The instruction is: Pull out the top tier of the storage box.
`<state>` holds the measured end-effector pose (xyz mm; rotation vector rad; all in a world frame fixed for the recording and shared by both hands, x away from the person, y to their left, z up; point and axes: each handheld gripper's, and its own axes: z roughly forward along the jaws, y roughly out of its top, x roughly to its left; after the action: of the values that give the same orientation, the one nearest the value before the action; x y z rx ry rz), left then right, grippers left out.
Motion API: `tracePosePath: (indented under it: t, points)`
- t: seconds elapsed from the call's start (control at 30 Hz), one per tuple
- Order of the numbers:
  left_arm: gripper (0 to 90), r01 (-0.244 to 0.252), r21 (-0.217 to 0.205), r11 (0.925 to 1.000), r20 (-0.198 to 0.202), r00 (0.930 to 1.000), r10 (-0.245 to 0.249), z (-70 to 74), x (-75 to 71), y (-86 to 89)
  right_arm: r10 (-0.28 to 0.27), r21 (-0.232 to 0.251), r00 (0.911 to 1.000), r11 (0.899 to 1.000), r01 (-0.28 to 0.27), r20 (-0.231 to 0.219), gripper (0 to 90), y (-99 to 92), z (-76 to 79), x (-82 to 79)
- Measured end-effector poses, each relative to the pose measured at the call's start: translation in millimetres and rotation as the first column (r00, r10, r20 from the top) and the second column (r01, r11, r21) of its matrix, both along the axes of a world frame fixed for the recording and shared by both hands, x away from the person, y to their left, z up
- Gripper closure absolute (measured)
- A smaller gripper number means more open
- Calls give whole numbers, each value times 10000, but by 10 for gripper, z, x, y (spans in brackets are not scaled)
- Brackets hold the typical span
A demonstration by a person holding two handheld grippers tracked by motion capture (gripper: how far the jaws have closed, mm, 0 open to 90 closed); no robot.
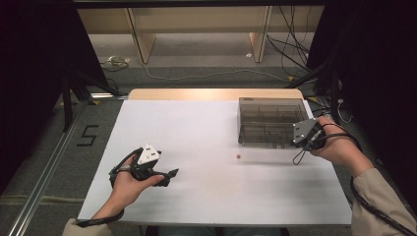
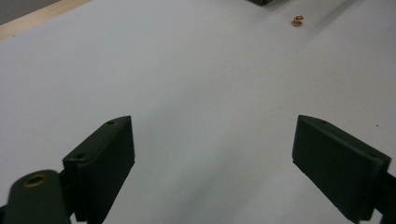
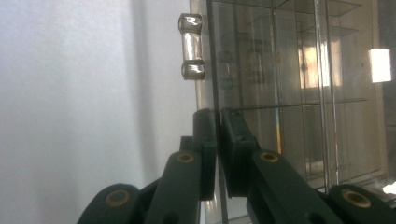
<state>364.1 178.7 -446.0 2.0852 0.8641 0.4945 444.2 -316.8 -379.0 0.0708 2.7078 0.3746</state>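
small orange piece (image 1: 238, 157) too tiny to identify, organizer box (image 2: 265, 2) cropped

Only thing readable here is a big dark "5" (image 1: 87, 135) marked on the grey floor (image 1: 59, 162) just left of the worktop (image 1: 206, 147), looks like it's made of tape strips. No labels, brand names or numbers that I can make out on anything else in either gripper view.
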Motion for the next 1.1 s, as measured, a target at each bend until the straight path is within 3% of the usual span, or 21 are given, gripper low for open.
tracePosePath:
  t: [1.1]
  points:
    - [131, -4, 12, 10000, 52, 10000, 4, 2, -3, 0, 51, 198, 9999, 9998, -48, -152, 862, -3, -10, -61]
